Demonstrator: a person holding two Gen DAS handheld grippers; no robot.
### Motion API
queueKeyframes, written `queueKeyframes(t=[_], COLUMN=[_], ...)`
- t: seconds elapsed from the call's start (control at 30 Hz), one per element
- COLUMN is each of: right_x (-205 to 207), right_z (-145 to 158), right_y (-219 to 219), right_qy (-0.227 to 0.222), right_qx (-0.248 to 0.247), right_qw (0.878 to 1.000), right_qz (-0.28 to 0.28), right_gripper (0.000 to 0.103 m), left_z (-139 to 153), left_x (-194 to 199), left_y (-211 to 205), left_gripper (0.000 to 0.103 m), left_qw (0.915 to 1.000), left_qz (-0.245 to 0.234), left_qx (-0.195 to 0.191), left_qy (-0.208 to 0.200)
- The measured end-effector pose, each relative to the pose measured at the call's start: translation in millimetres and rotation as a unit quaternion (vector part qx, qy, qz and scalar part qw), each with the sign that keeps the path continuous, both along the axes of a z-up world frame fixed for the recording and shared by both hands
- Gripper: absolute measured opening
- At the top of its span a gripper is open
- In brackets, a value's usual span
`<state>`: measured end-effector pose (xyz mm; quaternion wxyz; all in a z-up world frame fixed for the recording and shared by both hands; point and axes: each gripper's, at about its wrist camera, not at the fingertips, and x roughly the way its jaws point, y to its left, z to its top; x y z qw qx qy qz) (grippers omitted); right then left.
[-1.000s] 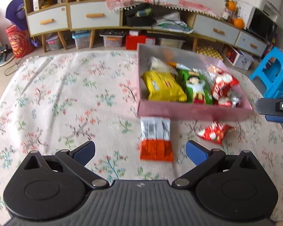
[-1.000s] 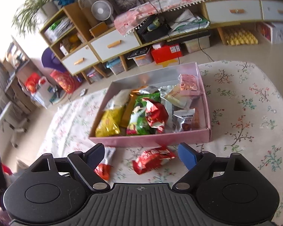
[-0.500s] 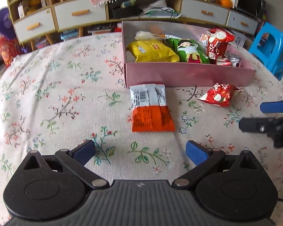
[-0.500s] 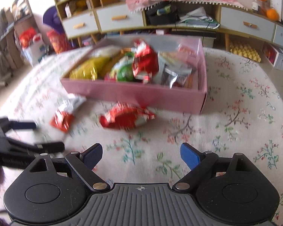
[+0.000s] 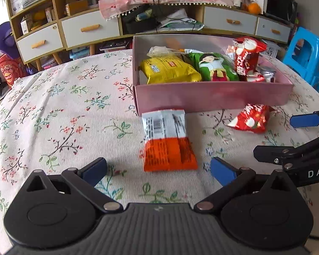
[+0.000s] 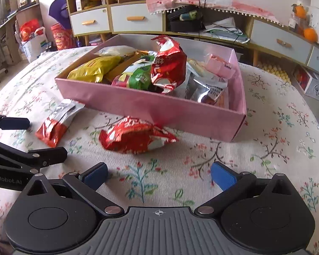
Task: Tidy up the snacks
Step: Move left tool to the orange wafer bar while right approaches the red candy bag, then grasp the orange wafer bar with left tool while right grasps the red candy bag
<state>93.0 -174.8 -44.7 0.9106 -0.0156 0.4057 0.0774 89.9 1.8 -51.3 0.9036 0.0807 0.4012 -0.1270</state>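
Left gripper (image 5: pixel 157 171): fingers spread wide, nothing between them, held low over the floral tablecloth (image 5: pixel 59 114) that covers the desk. Directly ahead of it, in line with the gap, lies the orange-and-white snack packet (image 5: pixel 167 140), flat with its printed back seam and barcode facing up. The white end of the packet lies just in front of the pink box (image 5: pixel 212 96); whether it touches the wall cannot be told.

Right gripper (image 6: pixel 158 174): fingers likewise spread wide and empty, also low over the cloth. Ahead of it, slightly left of centre, lies the red crinkled snack bag (image 6: pixel 136 138), on its side, just in front of the box's near wall. Each gripper appears at the edge of the other's view, so the two work side by side, near each other.

Box contents, as far as visible: a yellow packet (image 5: pixel 170 70) at the left end, a green packet (image 5: pixel 217 68) beside it, a red bag standing upright (image 6: pixel 169 63) near the middle, silver foil packets (image 6: pixel 204 87) and a small pink packet (image 6: pixel 220 64) toward the right end. Further items lie underneath and cannot be identified.

Task status (judgement): most snacks are already in the box. Two remain on the cloth, one in front of each gripper. Neither is grasped yet. Remaining work appears to be: close on each packet, lift it over the near wall, and place it inside. The box is already fairly full, so the upright red bag may need to be laid down or shifted.
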Motion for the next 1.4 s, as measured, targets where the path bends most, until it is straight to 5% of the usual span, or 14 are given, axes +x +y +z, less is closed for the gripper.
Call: queueKeyframes(t=[0.4,1.07,1.4], right_x=[18,21,22], right_z=[-2,4,9], right_y=[0,11,9], right_qy=[-0.02,-0.007,-0.006], right_qx=[0.005,0.0,0.008], right_qw=[1.0,1.0,1.0], right_qz=[-0.019,-0.005,-0.011], right_gripper=[0.103,0.103,0.1], left_z=[4,10,12], left_x=[11,7,6], left_y=[0,-10,-10], left_gripper=[0.098,0.045,0.043], left_qw=[0.9997,0.9997,0.9998], left_qz=[0.023,-0.018,-0.017], left_qx=[-0.005,0.007,0.006], left_qy=[-0.003,-0.013,-0.011])
